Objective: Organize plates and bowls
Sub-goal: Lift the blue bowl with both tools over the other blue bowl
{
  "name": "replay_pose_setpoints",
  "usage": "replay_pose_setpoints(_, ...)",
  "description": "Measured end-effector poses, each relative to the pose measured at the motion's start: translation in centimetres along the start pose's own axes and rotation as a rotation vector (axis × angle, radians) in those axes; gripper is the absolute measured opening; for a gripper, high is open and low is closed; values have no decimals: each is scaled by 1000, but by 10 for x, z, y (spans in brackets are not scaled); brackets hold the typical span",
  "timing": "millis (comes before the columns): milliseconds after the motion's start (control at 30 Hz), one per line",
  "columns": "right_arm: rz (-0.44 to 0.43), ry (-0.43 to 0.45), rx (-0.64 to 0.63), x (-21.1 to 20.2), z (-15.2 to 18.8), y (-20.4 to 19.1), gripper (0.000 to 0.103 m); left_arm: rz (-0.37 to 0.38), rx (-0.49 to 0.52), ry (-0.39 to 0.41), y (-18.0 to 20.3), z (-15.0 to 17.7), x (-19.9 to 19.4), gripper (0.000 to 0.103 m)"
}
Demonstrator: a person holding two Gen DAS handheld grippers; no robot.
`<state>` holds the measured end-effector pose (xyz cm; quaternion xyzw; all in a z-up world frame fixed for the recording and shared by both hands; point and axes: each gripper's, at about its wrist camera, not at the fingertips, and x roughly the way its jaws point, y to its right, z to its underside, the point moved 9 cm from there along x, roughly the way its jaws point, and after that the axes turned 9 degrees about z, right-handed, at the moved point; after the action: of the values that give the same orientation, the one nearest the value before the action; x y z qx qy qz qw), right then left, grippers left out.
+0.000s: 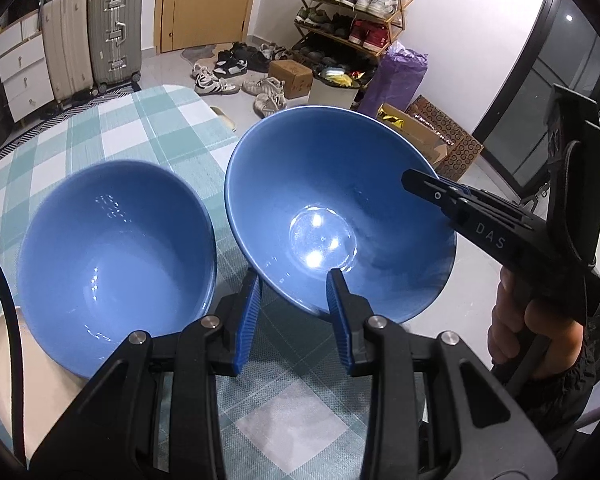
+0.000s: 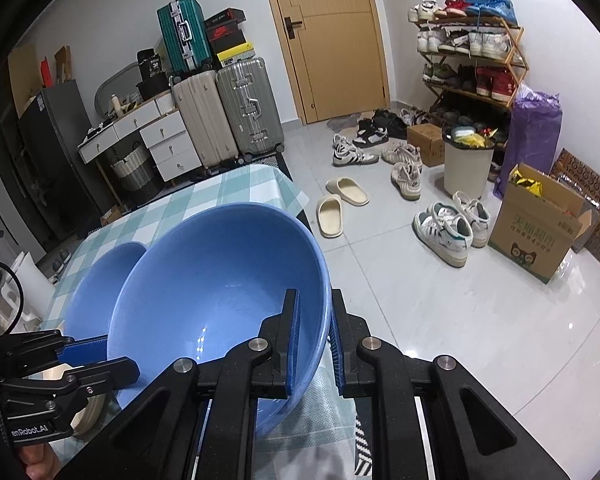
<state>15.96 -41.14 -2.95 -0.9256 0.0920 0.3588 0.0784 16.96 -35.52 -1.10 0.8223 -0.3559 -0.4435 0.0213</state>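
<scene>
We pinch the right bowl (image 1: 340, 216) with both grippers, left (image 1: 294, 320) and right (image 2: 314, 344), stacking onto the left bowl (image 1: 116, 256) still undone.

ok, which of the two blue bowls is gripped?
The tilted bowl, rightmost in the left wrist view: right gripper and left gripper both clamp its rim. The other bowl sits ungripped on the cream plate.

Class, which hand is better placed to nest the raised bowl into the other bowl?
Right, probably: the right tool is shut on the raised bowl at its rim. The left tool straddles that rim too, but whether its pads press is unclear.
</scene>
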Motion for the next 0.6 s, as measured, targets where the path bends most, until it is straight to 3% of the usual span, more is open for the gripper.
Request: replay_pose_setpoints(600,-4,97,-49,-51,-35,-39,14,13,-4,102,-3,-10,-71,30)
